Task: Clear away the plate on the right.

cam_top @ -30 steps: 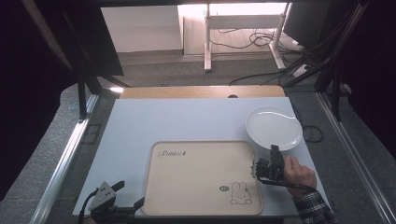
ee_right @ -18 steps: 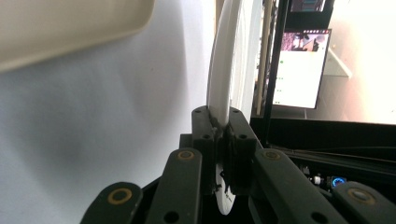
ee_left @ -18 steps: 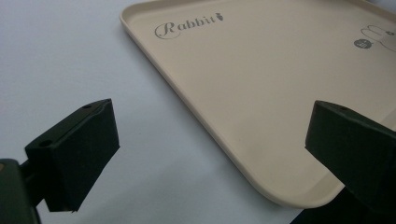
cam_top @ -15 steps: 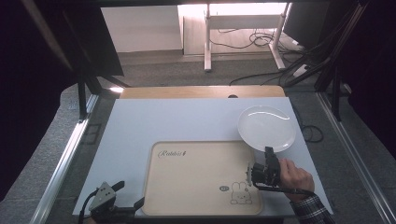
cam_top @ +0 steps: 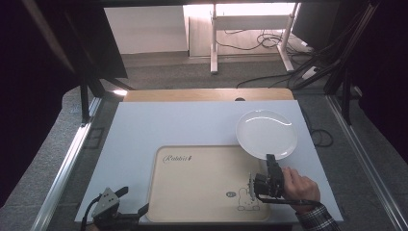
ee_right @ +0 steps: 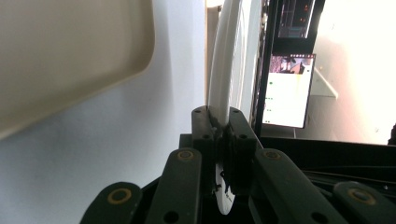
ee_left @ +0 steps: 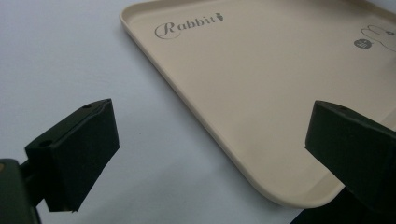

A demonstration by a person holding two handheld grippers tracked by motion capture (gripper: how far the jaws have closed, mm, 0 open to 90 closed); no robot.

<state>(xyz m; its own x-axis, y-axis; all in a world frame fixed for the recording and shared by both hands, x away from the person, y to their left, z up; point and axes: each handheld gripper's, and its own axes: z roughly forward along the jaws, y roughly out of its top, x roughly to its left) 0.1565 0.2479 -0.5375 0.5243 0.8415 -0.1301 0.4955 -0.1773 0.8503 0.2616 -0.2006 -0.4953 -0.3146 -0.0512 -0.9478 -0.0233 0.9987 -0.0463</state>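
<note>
A round white plate [cam_top: 266, 134] hangs over the table's right side, its left rim above the far right corner of the beige rabbit-print tray [cam_top: 202, 183]. My right gripper [cam_top: 270, 159] is shut on the plate's near rim, with a hand behind it. In the right gripper view the plate [ee_right: 224, 70] stands edge-on, pinched in my right gripper [ee_right: 223, 121], and the tray [ee_right: 60, 51] lies to its left. My left gripper [cam_top: 133, 200] rests open at the tray's near left corner. In the left gripper view, my left gripper [ee_left: 210, 135] spans that corner of the tray [ee_left: 261, 84], touching nothing.
The tray lies on a white table mat [cam_top: 159, 125], with a wooden strip [cam_top: 207, 95] along the far edge. Metal rails [cam_top: 67, 163] flank the table. Beyond it are desk legs and cables [cam_top: 269, 77]. A lit monitor [ee_right: 287, 91] stands off to the side.
My right gripper has carried the plate leftward and nearer the person, so its rim now overlaps the tray's far right corner. The left gripper has stayed put.
</note>
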